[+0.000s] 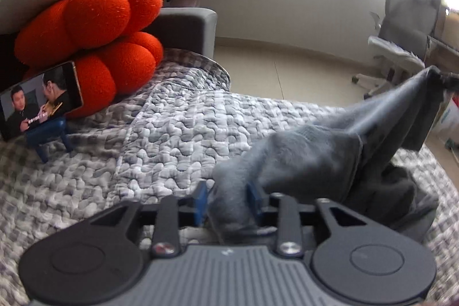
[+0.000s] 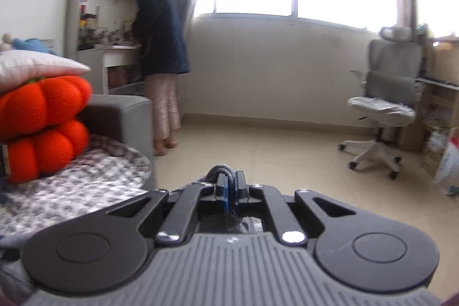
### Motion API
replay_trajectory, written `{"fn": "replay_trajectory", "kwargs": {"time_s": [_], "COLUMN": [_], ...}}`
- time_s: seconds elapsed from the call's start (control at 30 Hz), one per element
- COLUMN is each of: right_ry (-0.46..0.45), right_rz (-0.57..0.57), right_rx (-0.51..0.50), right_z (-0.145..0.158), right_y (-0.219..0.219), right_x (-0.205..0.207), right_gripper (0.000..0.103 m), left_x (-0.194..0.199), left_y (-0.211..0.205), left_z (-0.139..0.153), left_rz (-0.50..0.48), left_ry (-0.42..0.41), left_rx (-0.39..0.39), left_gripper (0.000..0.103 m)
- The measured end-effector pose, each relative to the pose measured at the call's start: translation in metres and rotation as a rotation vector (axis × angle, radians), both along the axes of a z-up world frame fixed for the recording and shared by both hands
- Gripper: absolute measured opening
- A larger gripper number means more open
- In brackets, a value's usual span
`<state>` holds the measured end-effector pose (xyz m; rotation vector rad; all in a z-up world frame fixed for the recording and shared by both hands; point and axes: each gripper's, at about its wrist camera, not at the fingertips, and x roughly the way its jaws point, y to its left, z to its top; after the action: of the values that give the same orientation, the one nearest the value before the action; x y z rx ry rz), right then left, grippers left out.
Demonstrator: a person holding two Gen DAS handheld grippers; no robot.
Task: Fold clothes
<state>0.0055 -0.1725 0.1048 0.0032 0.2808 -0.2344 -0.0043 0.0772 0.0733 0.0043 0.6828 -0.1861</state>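
left gripper [image 1: 228, 201] fingers were closed on grey garment [image 1: 312, 145] low over quilted bed [image 1: 160, 134] | right gripper [image 2: 229, 191] pinched its far end, raised | advice: pull taut and level before laying the fold

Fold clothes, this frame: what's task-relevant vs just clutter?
In the job:
- grey garment
- left claw, shut on it
- right claw, shut on its far end
- quilted cover

Lying about:
- orange cushions
- phone on stand
- office chair
- person at bookshelf
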Motion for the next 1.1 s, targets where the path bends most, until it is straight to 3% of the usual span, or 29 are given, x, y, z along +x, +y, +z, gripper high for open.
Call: {"fn": "replay_trajectory", "kwargs": {"time_s": [0.07, 0.13, 0.3, 0.4, 0.47, 0.53, 0.6, 0.7, 0.87, 0.97, 1.03, 1.1], "right_ry": [-0.015, -0.033, -0.252, -0.375, -0.432, -0.398, -0.351, -0.320, -0.448, -0.407, -0.379, -0.351], "right_rz": [-0.045, -0.089, -0.099, -0.027, 0.046, 0.049, 0.019, -0.047, -0.173, -0.177, -0.179, -0.182], "right_rx": [0.009, 0.019, -0.010, -0.026, -0.016, -0.067, -0.088, -0.042, 0.051, 0.066, 0.076, 0.085], "right_z": [-0.001, -0.002, 0.014, 0.023, 0.027, 0.027, 0.021, 0.016, 0.031, 0.025, 0.021, 0.018], "right_y": [-0.005, -0.009, 0.000, 0.010, 0.014, 0.021, 0.018, 0.001, -0.029, -0.028, -0.027, -0.026], "right_x": [0.000, -0.001, -0.030, -0.048, -0.057, -0.055, -0.048, -0.046, -0.080, -0.071, -0.066, -0.060], "right_gripper": [0.005, 0.005, 0.005, 0.005, 0.005, 0.005, 0.005, 0.005, 0.004, 0.004, 0.004, 0.004], "left_x": [0.002, 0.002, 0.000, 0.000, 0.002, 0.004, 0.008, 0.008, 0.007, 0.004, 0.002, 0.004], "left_y": [0.002, 0.001, -0.007, -0.017, -0.027, -0.037, -0.038, -0.021, 0.013, 0.025, 0.016, 0.000], "left_z": [0.002, 0.002, 0.002, 0.001, -0.001, -0.007, -0.012, -0.007, 0.008, 0.016, 0.015, 0.006], "left_rz": [-0.017, -0.048, -0.118, -0.144, -0.164, -0.173, -0.149, -0.118, -0.056, -0.035, -0.056, -0.093], "left_ry": [-0.011, -0.011, -0.020, -0.031, -0.031, -0.016, 0.019, 0.000, -0.073, -0.112, -0.113, -0.075], "left_rx": [-0.023, -0.054, -0.116, -0.105, -0.073, 0.000, 0.027, -0.029, -0.162, -0.270, -0.241, -0.155], "left_gripper": [0.060, 0.079, 0.091, 0.092, 0.078, 0.028, 0.009, 0.007, 0.007, 0.007, 0.007, 0.009]}}
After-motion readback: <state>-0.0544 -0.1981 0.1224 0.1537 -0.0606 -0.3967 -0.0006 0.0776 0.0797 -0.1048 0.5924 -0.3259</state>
